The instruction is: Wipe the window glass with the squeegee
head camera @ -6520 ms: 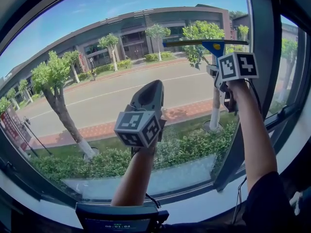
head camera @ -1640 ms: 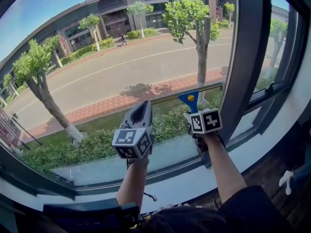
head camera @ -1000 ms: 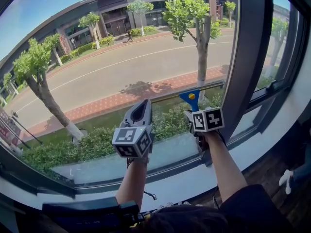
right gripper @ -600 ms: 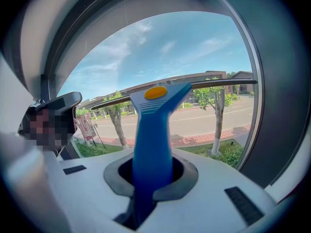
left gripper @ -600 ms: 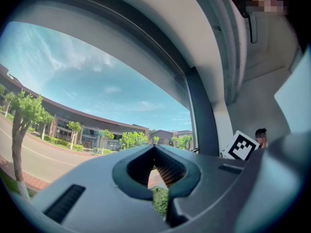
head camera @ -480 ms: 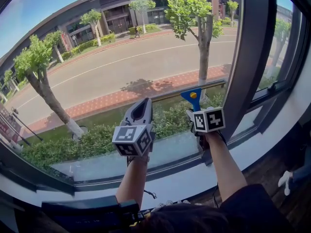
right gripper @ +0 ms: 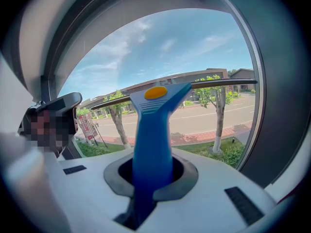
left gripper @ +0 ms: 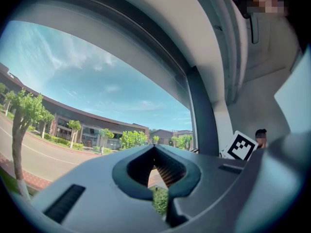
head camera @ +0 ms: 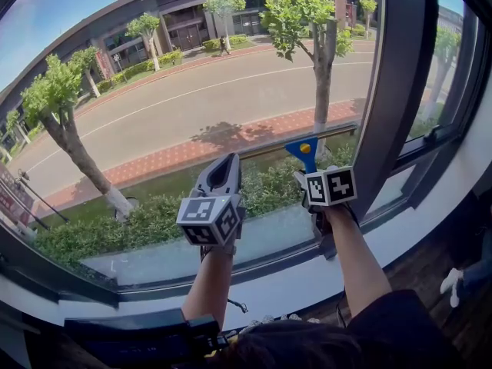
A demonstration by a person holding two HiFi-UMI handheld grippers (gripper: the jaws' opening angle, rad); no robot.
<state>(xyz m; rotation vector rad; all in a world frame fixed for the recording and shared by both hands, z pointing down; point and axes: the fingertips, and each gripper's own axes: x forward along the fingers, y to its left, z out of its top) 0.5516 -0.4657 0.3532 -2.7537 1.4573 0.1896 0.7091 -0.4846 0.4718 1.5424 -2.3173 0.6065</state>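
The squeegee [head camera: 306,151] has a blue plastic handle that widens into a triangular head, a yellow-orange oval button on that head, and a long, thin metal blade bar across the top. In the right gripper view the handle [right gripper: 153,144] rises straight up toward 12 o'clock out of the hollow between the jaws, and the bar slants from about 9 o'clock up toward 2 o'clock.

The right gripper [head camera: 305,177] has its jaws closed tight on the lower part of the handle; the head and blade stand clear above them. The blade lies against the lower part of the window glass [head camera: 154,114], its right end just beside the dark window frame [head camera: 392,91] at 3 o'clock.

The left gripper [head camera: 223,169] is at 9 o'clock of the right one, near it but apart, pointing at the glass above the sill [head camera: 254,287]. Its jaws [left gripper: 156,166] are closed together with nothing between them; only greenery outside shows through the small hollow.
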